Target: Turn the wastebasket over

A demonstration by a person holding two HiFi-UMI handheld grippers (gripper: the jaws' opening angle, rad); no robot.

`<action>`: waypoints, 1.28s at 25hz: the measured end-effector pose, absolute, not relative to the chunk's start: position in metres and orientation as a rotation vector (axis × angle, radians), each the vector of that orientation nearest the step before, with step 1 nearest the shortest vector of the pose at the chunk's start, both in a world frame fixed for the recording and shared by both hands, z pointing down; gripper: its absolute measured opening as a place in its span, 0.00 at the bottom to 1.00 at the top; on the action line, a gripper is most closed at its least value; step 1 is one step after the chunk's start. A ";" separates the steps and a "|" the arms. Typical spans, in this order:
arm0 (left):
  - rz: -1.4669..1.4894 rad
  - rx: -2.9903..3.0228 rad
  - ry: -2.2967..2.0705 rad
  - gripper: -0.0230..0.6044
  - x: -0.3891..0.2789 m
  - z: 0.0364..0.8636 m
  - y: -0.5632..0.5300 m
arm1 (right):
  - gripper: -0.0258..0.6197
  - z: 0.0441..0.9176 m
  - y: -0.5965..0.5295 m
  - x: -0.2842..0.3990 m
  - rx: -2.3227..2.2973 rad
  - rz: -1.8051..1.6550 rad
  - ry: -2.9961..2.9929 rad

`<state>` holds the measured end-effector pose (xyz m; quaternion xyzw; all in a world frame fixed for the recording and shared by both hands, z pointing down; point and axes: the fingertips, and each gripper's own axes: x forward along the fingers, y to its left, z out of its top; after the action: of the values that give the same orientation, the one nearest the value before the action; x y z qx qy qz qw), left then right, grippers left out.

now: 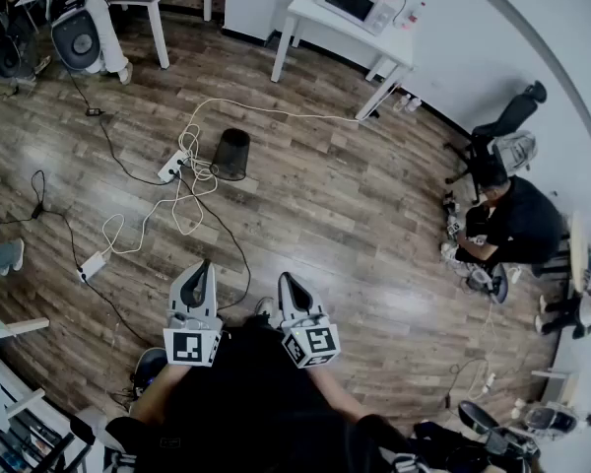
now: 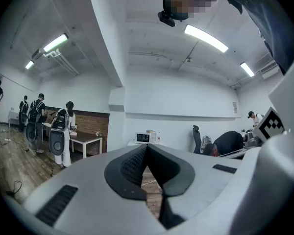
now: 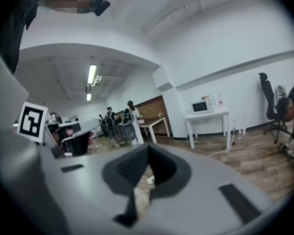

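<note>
The wastebasket (image 1: 231, 153), a black mesh cylinder, stands on the wood floor well ahead of me, among white cables. Both grippers are held close to my body, far short of it. My left gripper (image 1: 202, 267) points forward with its jaws shut and nothing between them. Beside it, my right gripper (image 1: 287, 281) is also shut and empty. In the left gripper view, the left gripper (image 2: 147, 148) shows its tips meeting; the right gripper (image 3: 148, 149) looks the same in the right gripper view. Neither gripper view shows the wastebasket.
White cables and a power strip (image 1: 172, 166) lie left of the basket, with another strip (image 1: 92, 264) nearer me. A white table (image 1: 347, 30) with a microwave stands at the back. A person (image 1: 512, 227) crouches at the right near an office chair (image 1: 502, 126).
</note>
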<state>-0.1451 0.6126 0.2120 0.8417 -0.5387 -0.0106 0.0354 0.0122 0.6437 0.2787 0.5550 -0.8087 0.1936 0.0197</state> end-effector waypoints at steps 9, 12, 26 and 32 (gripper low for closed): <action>-0.034 2.584 -1.635 0.09 -0.157 0.212 0.611 | 0.09 0.278 0.642 -0.003 1.718 0.597 -2.515; -0.033 2.582 -1.629 0.09 -0.163 0.215 0.611 | 0.09 0.279 0.642 -0.009 1.718 0.598 -2.514; -0.030 2.563 -1.594 0.09 -0.237 0.227 0.586 | 0.09 0.284 0.615 -0.079 1.730 0.610 -2.487; -0.008 2.554 -1.563 0.09 -0.271 0.242 0.571 | 0.09 0.290 0.607 -0.109 1.765 0.608 -2.445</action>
<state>-0.2707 0.5705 0.2419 0.8505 -0.5208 -0.0028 0.0736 -0.1093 0.6067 0.2901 0.5734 -0.7945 0.1975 0.0326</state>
